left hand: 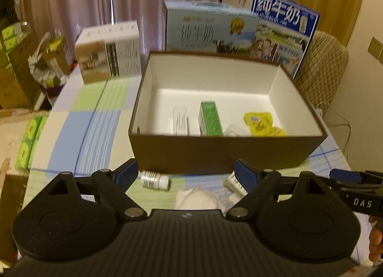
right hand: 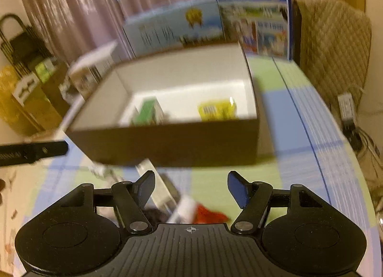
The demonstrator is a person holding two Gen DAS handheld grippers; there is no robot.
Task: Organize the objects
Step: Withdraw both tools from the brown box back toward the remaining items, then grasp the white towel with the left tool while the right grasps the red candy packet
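**Both grippers spread before the open box**

The left gripper (left hand: pixel 186 173) and right gripper (right hand: pixel 191 187) are spread, holding nothing. At 12 o'clock on the desk (left hand: pixel 79 133), the brown box (left hand: pixel 227 152) holds a green carton (left hand: pixel 210 119) and yellow packet (left hand: pixel 259 121). A small bottle (left hand: pixel 155 180) lies just before the box.

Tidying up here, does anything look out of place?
Yes: a small white-capped bottle lies on its side on the checked tablecloth, outside the open brown cardboard box, beside crumpled white cloth.

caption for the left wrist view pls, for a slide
Open left gripper hovers before a brown box holding small packets, a small bottle on the table.
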